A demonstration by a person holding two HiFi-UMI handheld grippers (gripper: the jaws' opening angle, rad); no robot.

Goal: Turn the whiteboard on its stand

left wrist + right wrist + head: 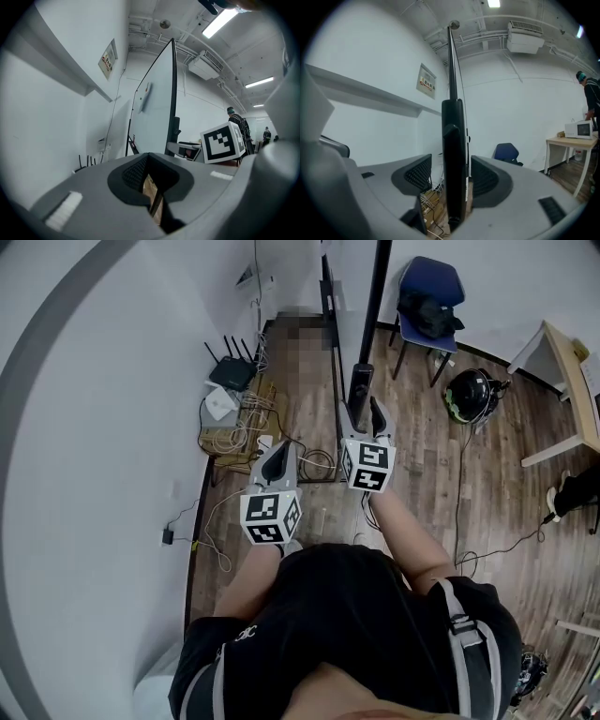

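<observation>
- The right tool point(364, 414) point(453, 180) is released: its jaws stand apart on either side of a black upright bar point(453, 140) point(362, 381). A clear gap shows at the left pad, and the right pad sits just beside the bar.
- That bar runs along the side edge of the whiteboard point(154, 108), which stands upright on its stand. The right gripper view sees the board almost edge-on.
- The left tool point(278, 458) point(150, 180) is clenched, with its jaws drawn together and nothing between them. It sits lower and to the left of the right tool, apart from the board.
- Both tools are held on bare forearms in front of a person in a black top.
- A white wall with a small sign point(426, 83) rises to the left of the board.
- A router point(232, 372) and a tangle of cables point(234, 432) lie on the wooden floor point(422, 474) by that wall.
- Further right are a blue chair point(429, 282), a black helmet point(472, 395) on the floor and a light wooden desk point(565, 357).
</observation>
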